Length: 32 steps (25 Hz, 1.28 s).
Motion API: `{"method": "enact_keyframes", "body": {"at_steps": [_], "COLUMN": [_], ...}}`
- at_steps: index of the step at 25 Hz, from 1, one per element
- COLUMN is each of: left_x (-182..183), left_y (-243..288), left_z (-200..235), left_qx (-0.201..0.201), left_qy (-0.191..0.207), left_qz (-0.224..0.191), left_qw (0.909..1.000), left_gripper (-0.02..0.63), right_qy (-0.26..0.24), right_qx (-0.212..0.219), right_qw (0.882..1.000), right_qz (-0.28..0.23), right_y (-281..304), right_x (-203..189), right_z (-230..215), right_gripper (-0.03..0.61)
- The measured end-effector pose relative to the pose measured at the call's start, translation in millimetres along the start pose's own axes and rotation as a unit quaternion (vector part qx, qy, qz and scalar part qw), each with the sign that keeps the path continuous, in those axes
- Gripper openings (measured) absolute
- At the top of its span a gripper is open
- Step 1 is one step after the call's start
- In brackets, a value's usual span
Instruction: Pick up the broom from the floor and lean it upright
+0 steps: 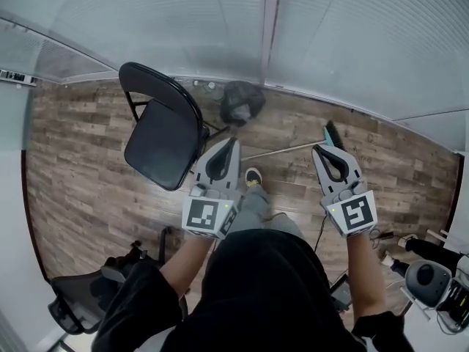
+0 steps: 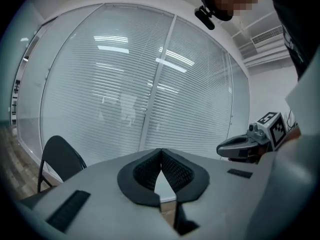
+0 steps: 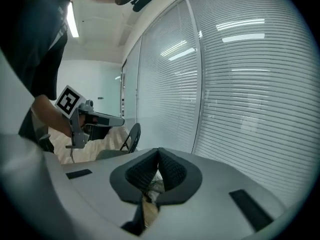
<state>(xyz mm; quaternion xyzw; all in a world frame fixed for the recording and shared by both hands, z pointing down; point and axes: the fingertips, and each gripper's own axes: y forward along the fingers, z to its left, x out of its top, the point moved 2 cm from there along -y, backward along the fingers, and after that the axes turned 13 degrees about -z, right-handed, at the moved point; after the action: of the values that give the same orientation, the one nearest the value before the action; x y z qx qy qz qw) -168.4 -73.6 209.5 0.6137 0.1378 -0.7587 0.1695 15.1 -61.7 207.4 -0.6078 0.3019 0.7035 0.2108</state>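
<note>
The broom lies flat on the wood floor, its pale handle (image 1: 282,150) running left to right and its dark teal head (image 1: 333,134) at the right end. In the head view my left gripper (image 1: 234,141) hovers above the handle's left end, shut with nothing in it. My right gripper (image 1: 317,150) hovers just near of the broom head, also shut and empty. In the left gripper view the pads (image 2: 161,151) meet at the tip, facing the window blinds. The right gripper view shows its fingertips (image 3: 159,150) closed too. Neither gripper touches the broom.
A black folding chair (image 1: 163,134) stands left of the broom. A dark bag (image 1: 242,101) sits by the blinds (image 1: 308,35). An office chair (image 1: 77,303) is at the near left, with cables and equipment (image 1: 429,277) at the near right. My shoe (image 1: 253,176) is near the handle.
</note>
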Motion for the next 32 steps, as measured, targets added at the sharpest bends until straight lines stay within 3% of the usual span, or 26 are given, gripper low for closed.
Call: {"method": "enact_keyframes", "body": {"at_steps": [4,10,15,18,25,30,32], "left_x": [-15.8,-53.7,-121.9,-162.7,-299.2,-392.5,-420.4], "left_y": [13.8,40.0,64.0,67.3,46.0,29.5,28.5], "left_z": [11.2,26.4,55.2,70.4,96.1,102.1,103.6], "left_qx": [0.004,0.021,0.054,0.094,0.178,0.190,0.183], "left_qy": [-0.012,-0.028,-0.046,-0.042,-0.080,-0.084,-0.088], "left_qz": [0.016,0.038,0.071,0.088,0.151,0.188,0.196], "left_qw": [0.9998,0.9987,0.9950,0.9907,0.9691,0.9599,0.9594], "left_gripper": [0.020,0.020,0.020,0.020,0.021,0.021,0.021], "right_qy": [-0.060,-0.091,-0.080,-0.067,-0.057,-0.046,-0.040], "right_qx": [0.024,0.087,0.163,0.202,0.271,0.300,0.299], "right_qw": [0.997,0.987,0.972,0.962,0.938,0.920,0.914], "right_qz": [0.036,0.099,0.149,0.169,0.207,0.248,0.270], "right_y": [23.9,62.8,105.4,123.7,151.0,156.6,156.5], "right_x": [-10.5,-63.0,-157.1,-214.6,-359.5,-460.7,-500.4], "right_z": [-1.6,-0.3,8.4,18.0,45.4,62.2,67.0], "right_gripper": [0.018,0.020,0.021,0.021,0.023,0.034,0.084]}}
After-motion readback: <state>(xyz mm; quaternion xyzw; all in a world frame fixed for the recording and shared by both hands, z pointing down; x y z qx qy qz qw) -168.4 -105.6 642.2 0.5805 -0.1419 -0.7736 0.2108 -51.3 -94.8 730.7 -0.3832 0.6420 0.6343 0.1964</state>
